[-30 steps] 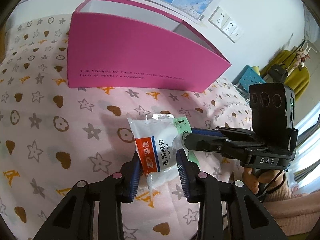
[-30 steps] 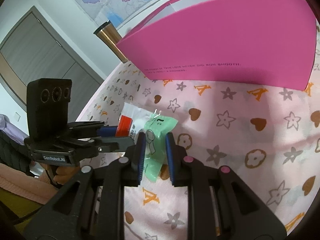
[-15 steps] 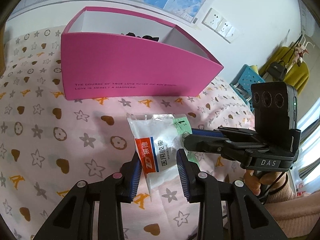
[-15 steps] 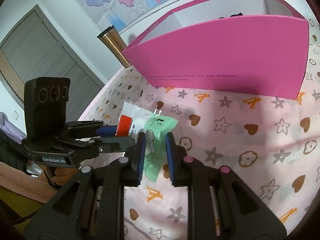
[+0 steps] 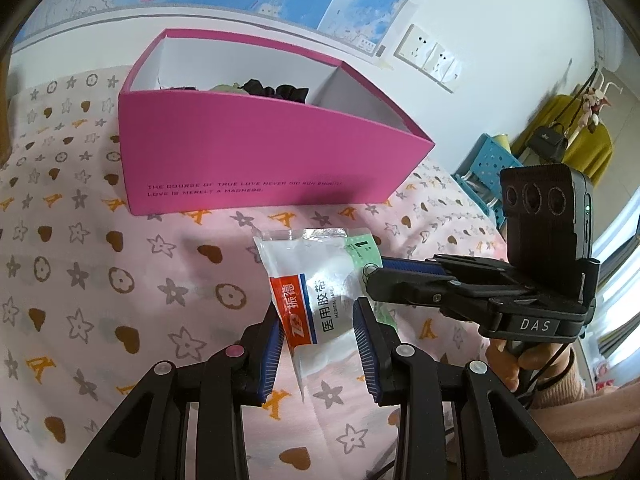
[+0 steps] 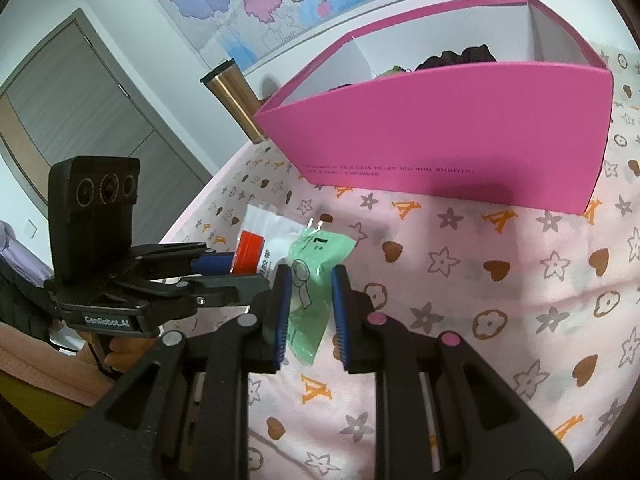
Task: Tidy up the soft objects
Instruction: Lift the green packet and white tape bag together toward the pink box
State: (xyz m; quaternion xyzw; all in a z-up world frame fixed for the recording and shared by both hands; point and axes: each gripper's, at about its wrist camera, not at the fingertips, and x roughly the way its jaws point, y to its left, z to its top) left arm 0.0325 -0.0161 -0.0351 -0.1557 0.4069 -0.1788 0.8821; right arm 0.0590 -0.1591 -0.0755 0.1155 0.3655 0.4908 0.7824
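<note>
My left gripper (image 5: 318,309) is shut on a white medical tape packet (image 5: 308,276) with a red and blue label, held above the patterned sheet. My right gripper (image 6: 312,276) is shut on a green packet (image 6: 320,246) beside it. The two packets overlap at their edges. In the right wrist view the white packet (image 6: 260,240) sits in the left gripper (image 6: 242,270). In the left wrist view the green packet (image 5: 362,250) shows at the tip of the right gripper (image 5: 374,276). Beyond both stands an open pink box (image 5: 260,160) (image 6: 440,120) holding black fabric items (image 5: 276,90).
A pink sheet (image 5: 100,280) with stars and hearts covers the surface. A copper tumbler (image 6: 236,96) stands left of the box. Wall sockets (image 5: 428,58) and a blue crate (image 5: 488,160) are at the right. A hand (image 5: 516,360) holds the right gripper's handle.
Both views now look down on the pink box more: it sits lower in the picture and its inside with the black items shows. Both packets stay gripped.
</note>
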